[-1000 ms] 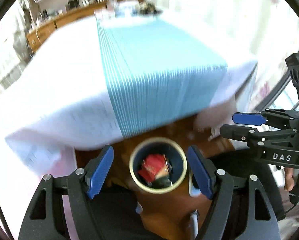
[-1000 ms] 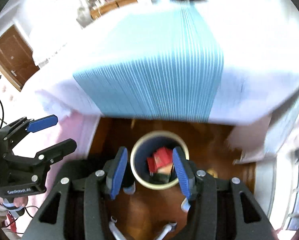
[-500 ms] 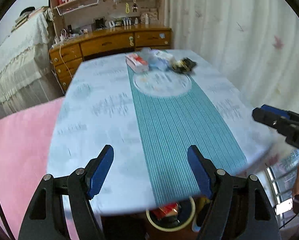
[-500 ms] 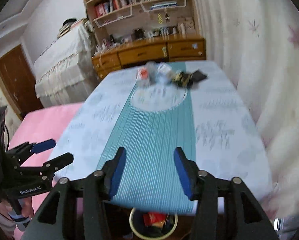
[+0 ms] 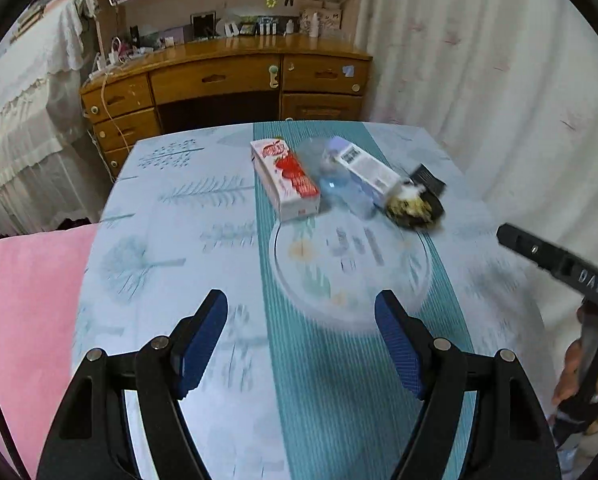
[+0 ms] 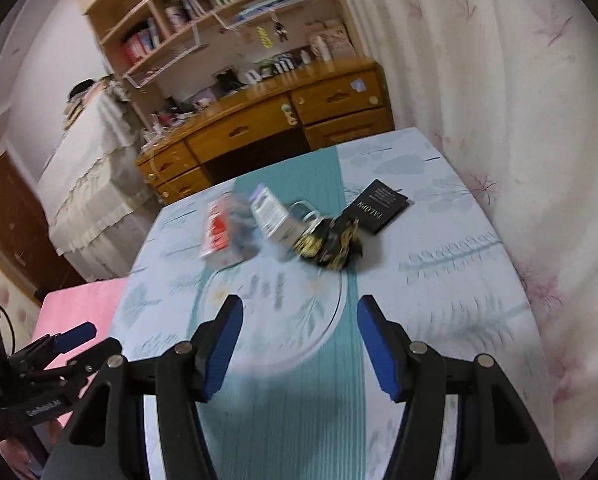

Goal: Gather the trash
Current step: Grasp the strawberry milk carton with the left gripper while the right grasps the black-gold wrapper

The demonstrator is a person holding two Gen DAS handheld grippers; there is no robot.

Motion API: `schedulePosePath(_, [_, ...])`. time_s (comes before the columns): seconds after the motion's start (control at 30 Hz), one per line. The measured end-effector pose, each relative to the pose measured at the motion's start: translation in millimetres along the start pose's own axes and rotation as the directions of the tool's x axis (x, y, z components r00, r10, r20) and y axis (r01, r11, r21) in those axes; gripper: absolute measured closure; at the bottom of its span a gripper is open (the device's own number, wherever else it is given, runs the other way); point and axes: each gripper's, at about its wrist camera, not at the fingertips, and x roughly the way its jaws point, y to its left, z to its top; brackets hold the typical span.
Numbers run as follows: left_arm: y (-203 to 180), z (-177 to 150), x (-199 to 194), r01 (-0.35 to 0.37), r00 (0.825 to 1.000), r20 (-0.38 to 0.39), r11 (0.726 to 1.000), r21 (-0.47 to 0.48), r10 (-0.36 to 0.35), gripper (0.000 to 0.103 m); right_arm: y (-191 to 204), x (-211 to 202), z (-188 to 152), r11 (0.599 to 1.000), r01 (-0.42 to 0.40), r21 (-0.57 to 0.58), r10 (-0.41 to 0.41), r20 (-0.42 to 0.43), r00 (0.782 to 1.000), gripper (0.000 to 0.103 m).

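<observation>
Up front, the left hand-held gripper [image 5: 301,340] hangs over the near part of the desk [image 5: 147,240] with its blue pads wide apart and nothing between them. The right hand-held gripper [image 6: 299,344] hovers beside it; its jaws have just been opening and stand apart, also empty. Beyond both, a round printed mat [image 5: 351,264] lies on the teal striped runner [image 5: 319,380]. At the mat's far edge the trash sits in a cluster: a pink-and-red carton [image 5: 285,178] lying on its side, a clear plastic bottle [image 5: 335,184] just beside it, a white box [image 5: 365,170], and a crumpled black-and-yellow wrapper [image 6: 329,246]. A flat black packet [image 6: 379,206] lies just behind the wrapper. No bin is in view.
</observation>
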Motion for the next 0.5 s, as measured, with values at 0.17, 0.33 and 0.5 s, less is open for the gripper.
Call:
schedulePosePath(0.17, [1, 38, 54, -0.001, 0.999, -0.032, 1.0, -0.022, 0.0, 0.029, -12, 50, 18, 0.999, 0.006, 0.032, -0.005, -0.05, 0.999, 0.043])
schedulePosePath(0.33, [-2, 60, 103, -0.028, 0.998, -0.056, 0.999, -0.031, 0.026, 0.029, -18, 89, 32, 0.999, -0.002, 0.051, 0.006, -0.083, 0.997, 0.043])
schedulePosePath(0.5, [0, 75, 140, -0.046, 0.997, -0.06, 0.998, -0.052, 0.043, 0.029, -20, 104, 39, 1.0, -0.009, 0.024, 0.011, -0.086, 0.996, 0.043])
